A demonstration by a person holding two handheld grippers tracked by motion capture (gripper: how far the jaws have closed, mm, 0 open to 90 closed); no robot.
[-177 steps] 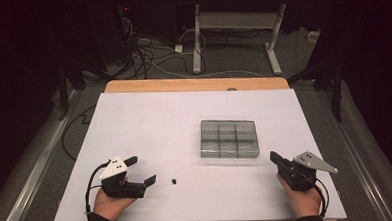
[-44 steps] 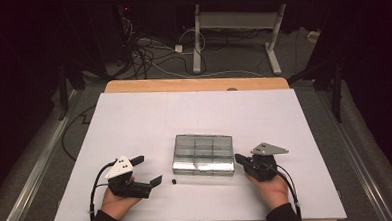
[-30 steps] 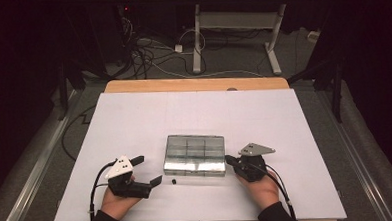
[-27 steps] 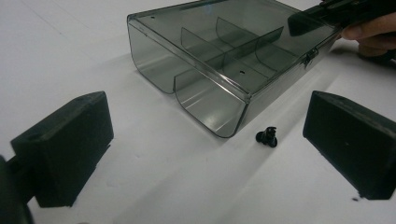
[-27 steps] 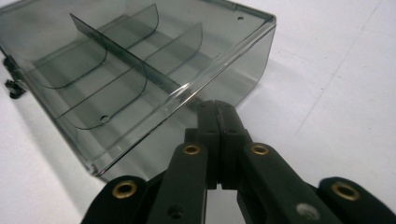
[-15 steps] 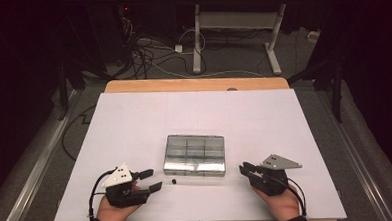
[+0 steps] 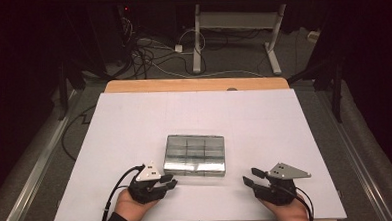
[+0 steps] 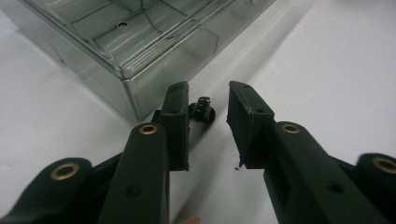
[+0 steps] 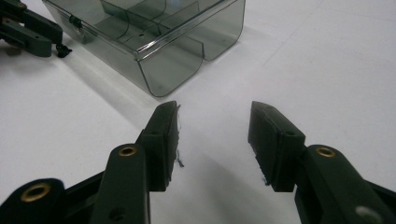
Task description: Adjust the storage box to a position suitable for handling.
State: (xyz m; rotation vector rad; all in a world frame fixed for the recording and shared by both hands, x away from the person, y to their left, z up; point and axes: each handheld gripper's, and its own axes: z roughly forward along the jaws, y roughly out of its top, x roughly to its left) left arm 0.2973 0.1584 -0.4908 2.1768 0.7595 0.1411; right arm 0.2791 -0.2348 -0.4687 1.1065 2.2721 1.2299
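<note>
Right gripper [image 7: 251,175] backed off – compartment box [image 7: 195,154] empty

Dark room, tangled floor cables [image 7: 146,50], white-legged desk [image 7: 235,21] behind.

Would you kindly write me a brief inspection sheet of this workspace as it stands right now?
Surface: white table top with a wooden far edge, bare around the box.
Job's things: clear compartment box near the front; small black screw beside its corner.
Clutter: nothing seen.
Grippers: left gripper open, jaws either side of the screw, not closed on it; right gripper open, empty, short of the box.
Cables: a black cable trails from the left gripper.
Surroundings: dark floor with loose wires and a desk frame.
</note>
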